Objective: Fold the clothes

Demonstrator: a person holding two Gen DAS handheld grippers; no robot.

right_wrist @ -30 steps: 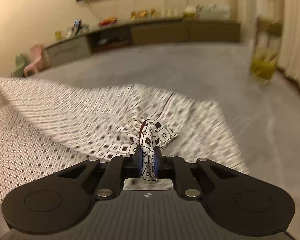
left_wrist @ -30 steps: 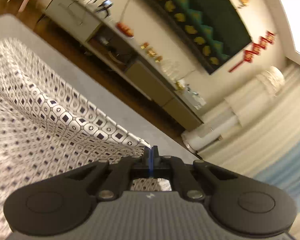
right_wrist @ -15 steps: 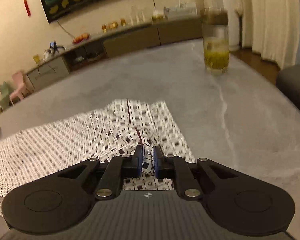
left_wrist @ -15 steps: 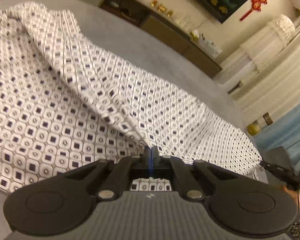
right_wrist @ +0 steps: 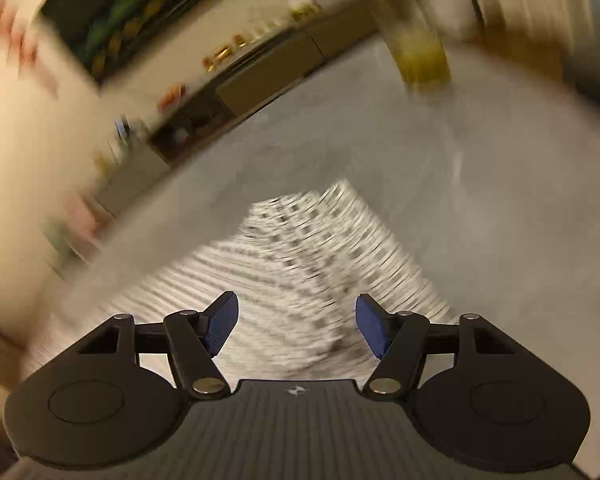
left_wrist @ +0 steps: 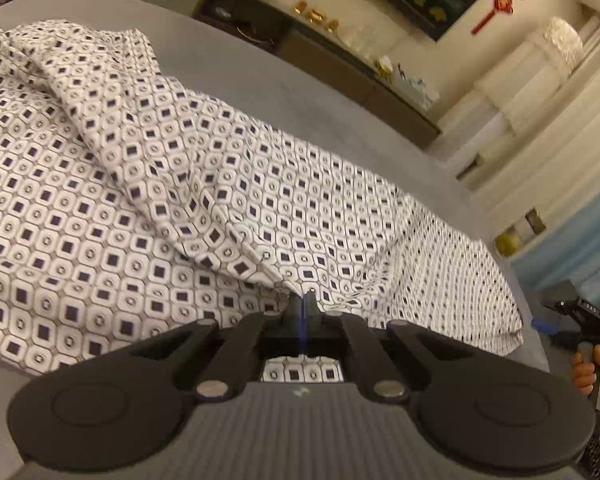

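Room: living room with a long low sideboard (left_wrist: 332, 52) along the far wall, a dark framed picture above it and pale curtains to the right.
Surface: broad grey table (left_wrist: 260, 76), bare beyond the fabric.
Garment: white cloth printed with small dark squares in octagon rings (left_wrist: 148, 184), lying spread on the grey table with a raised fold running diagonally from the far left down toward the left gripper; its right part lies flatter and reaches close to the table's near right edge.
Left gripper (left_wrist: 304, 304): fingers pressed together, clamped on the near edge of the cloth at the foot of that fold.
Right gripper (right_wrist: 296, 324): blue pads (right_wrist: 220, 324) spread wide, nothing between them, hovering above a narrow tongue of the same cloth (right_wrist: 320, 248); this view is heavily motion-blurred.
Key relation: the cloth's long axis runs left to right across the left wrist view. The left gripper holds the near edge around its middle, while the freed right end lies just ahead of and below the right gripper.
Nearer hand: judging by this, the right one is best placed for a fresh grip on that end.
Hazard: a glass of yellowish liquid (right_wrist: 420, 56) stands farther back on the right, well apart from the cloth.
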